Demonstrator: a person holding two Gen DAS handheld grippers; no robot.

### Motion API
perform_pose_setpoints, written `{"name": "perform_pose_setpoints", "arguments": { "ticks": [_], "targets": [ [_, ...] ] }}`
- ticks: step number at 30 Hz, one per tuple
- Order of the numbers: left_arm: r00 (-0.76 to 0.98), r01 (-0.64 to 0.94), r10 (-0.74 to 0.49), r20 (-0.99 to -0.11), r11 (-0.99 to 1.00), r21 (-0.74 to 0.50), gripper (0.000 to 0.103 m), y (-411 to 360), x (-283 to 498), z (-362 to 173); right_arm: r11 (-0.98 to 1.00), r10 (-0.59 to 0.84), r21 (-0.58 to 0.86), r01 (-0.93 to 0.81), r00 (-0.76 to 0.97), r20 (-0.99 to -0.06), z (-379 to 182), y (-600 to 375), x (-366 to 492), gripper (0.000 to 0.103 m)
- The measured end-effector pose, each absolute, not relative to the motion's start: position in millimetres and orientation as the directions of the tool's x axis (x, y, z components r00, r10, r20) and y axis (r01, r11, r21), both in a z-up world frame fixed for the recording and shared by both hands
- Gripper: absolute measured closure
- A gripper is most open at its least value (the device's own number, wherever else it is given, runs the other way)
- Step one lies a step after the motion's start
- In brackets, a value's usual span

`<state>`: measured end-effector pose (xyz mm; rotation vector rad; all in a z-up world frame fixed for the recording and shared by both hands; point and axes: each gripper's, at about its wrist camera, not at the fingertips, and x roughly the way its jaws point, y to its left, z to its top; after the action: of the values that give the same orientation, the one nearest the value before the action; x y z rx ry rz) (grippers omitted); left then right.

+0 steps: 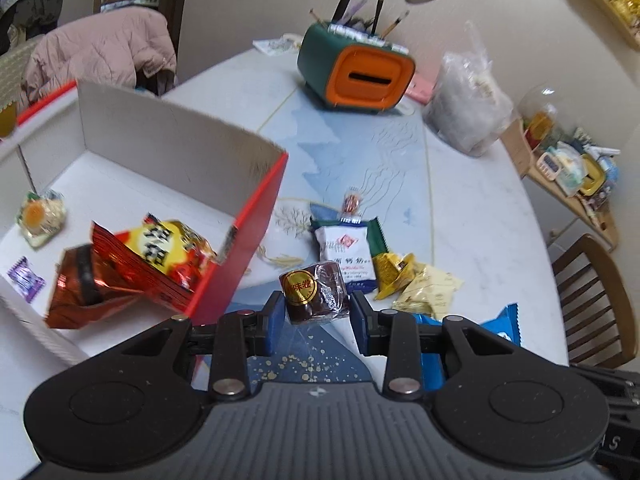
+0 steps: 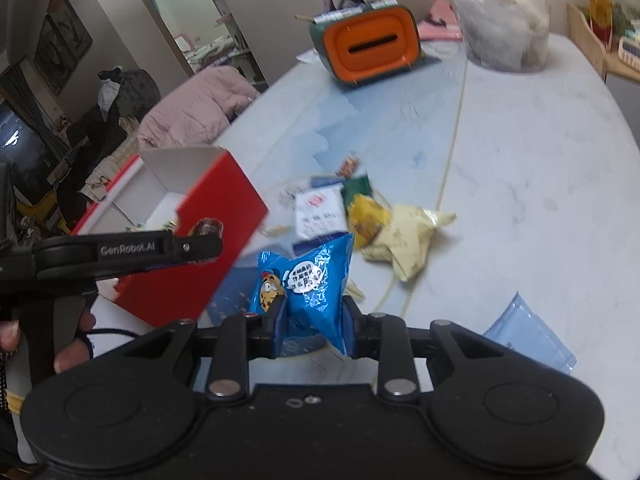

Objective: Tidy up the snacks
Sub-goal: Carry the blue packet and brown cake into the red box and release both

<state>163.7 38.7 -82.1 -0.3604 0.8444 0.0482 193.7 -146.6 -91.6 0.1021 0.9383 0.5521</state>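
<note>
The left tool (image 1: 316, 310) pointed steeply down over the worktop (image 1: 480, 208), its blue pads clamped on a brown wrapped roll (image 1: 314, 292) held clear of the surface, just beside the near corner of the red box (image 1: 256, 224). The right tool (image 2: 314, 322) sat at a similar downward tilt, clamped on a blue cookie packet (image 2: 308, 280), also lifted. In the right wrist view the left tool stood to the left with a hand (image 2: 72, 340) around its grip. The open box already held a red-and-yellow snack bag (image 1: 160, 256), a purple candy (image 1: 26, 280) and a clear-wrapped sweet (image 1: 40, 216); its white far wall stood tall. Ahead lay a white packet (image 1: 348, 256), yellow packets (image 1: 416, 280) and a small candy (image 1: 351, 203), then bare worktop up to an orange-fronted organiser (image 1: 360, 72) and a plastic bag (image 1: 468, 108). A wooden chair (image 1: 596, 300) stood at the right edge.
</note>
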Motion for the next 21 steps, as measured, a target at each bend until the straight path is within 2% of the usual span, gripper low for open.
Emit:
{"name": "perform_pose_setpoints", "arguments": {
  "ticks": [11,21],
  "targets": [
    [0.724,-0.169,-0.074,-0.686,0.945,-0.28,0.069,85.7,129.0,-35.9,0.848,0.503,0.272,-0.455,0.526,-0.686,-43.0,-101.5,169.3,0.076],
    [0.753,-0.194,-0.013,-0.658,0.951,-0.241,0.069,148.3,109.5,-8.9,0.827,0.534,0.266,-0.496,0.543,-0.648,-21.7,-30.2,159.4,0.076]
  ]
}}
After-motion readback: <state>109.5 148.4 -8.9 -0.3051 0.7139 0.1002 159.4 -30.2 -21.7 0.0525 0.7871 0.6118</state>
